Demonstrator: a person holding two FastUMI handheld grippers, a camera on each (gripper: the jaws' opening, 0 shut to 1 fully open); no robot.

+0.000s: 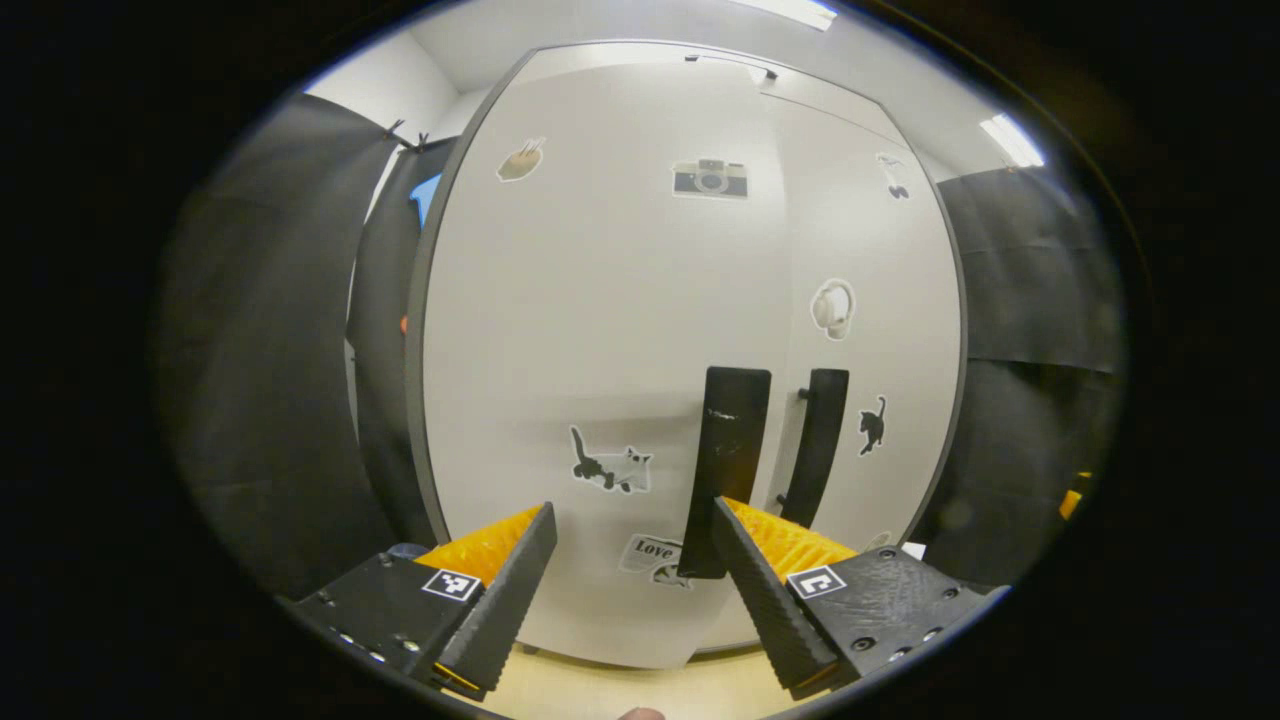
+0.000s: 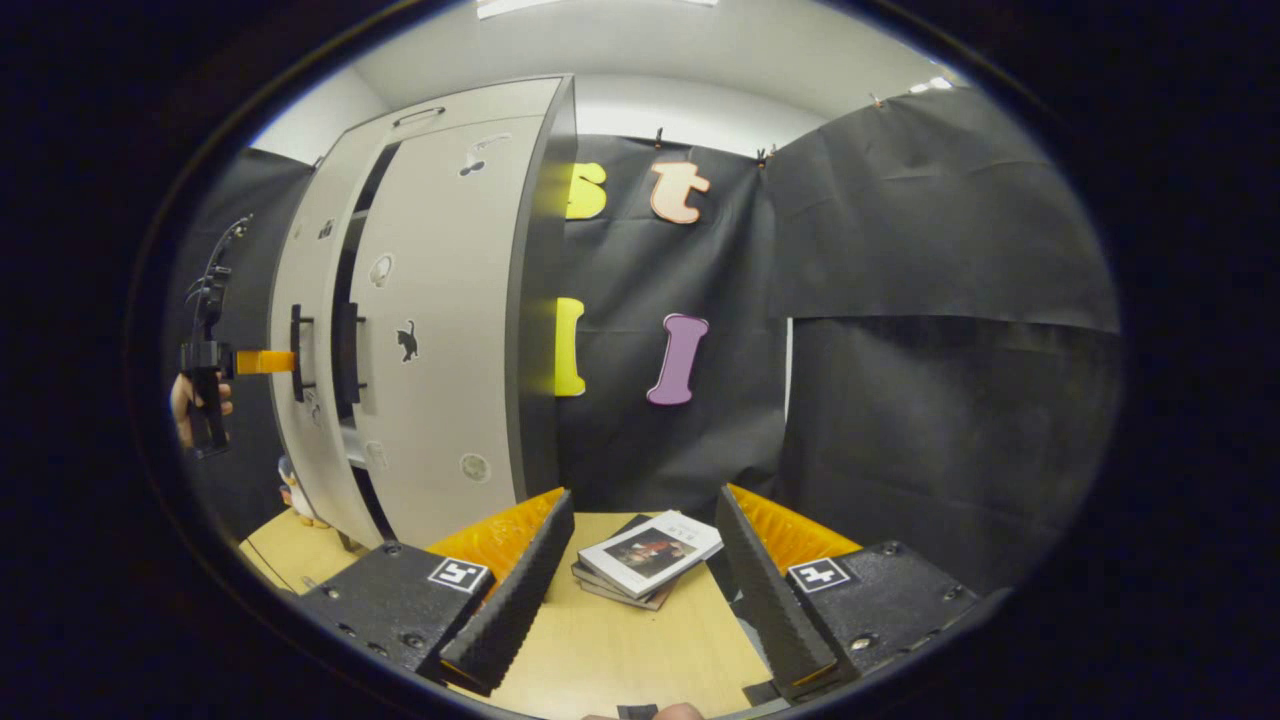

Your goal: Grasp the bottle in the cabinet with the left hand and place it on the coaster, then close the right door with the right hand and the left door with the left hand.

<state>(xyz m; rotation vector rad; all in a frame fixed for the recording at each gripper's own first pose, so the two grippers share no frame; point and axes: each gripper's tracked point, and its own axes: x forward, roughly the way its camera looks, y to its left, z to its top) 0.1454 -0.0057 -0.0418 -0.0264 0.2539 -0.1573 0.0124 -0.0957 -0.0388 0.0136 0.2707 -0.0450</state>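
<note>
Though spread wide and empty, could catch left gripper on left door handle mid-push, bouncing it back off right door; dark gap between them. Right gripper likewise spread, empty, over books. Maybe bottle by cabinet foot; too small to tell.

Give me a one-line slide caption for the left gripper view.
Open left gripper faces the white cabinet's sticker-covered left door, close to its black handle.

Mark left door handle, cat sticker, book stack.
left door handle (image 1: 726,450), left gripper view, middle of the black bar
cat sticker (image 1: 873,424), left gripper view, cat's body
book stack (image 2: 648,553), right gripper view, top cover
</note>
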